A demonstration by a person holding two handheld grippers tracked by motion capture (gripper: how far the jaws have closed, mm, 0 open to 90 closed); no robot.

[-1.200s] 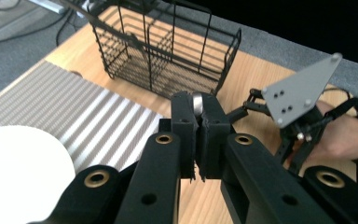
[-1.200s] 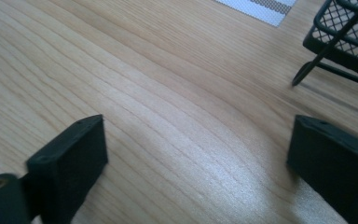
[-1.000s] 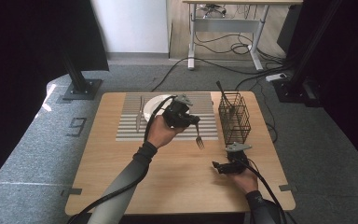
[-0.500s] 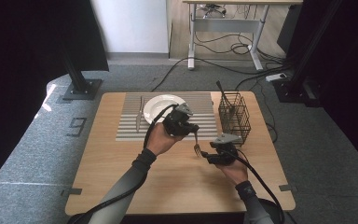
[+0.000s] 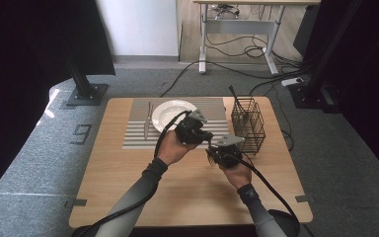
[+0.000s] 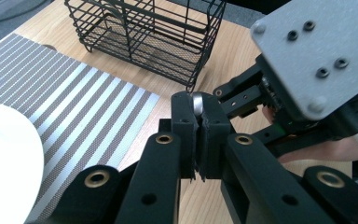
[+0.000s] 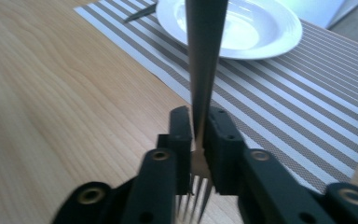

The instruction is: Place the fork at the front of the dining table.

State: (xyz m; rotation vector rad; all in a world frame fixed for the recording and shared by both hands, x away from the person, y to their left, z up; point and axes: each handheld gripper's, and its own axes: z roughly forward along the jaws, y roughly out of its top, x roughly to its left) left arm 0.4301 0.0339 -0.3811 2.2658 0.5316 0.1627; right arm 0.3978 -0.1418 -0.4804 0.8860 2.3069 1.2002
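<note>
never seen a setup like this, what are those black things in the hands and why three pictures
A person sits at a wooden table holding a hand-operated two-jaw gripper in each hand. One picture comes from a camera above; the other two come from cameras riding on each gripper, looking along its jaws. On the table lie a striped placemat with a white plate and a knife, plus a black wire basket. The left gripper and right gripper are both shut on one fork, left at the handle end, right near the tines.

Left claw [image 5: 203, 134], right claw [image 5: 213, 154] clamped, meeting mid-table.
</note>
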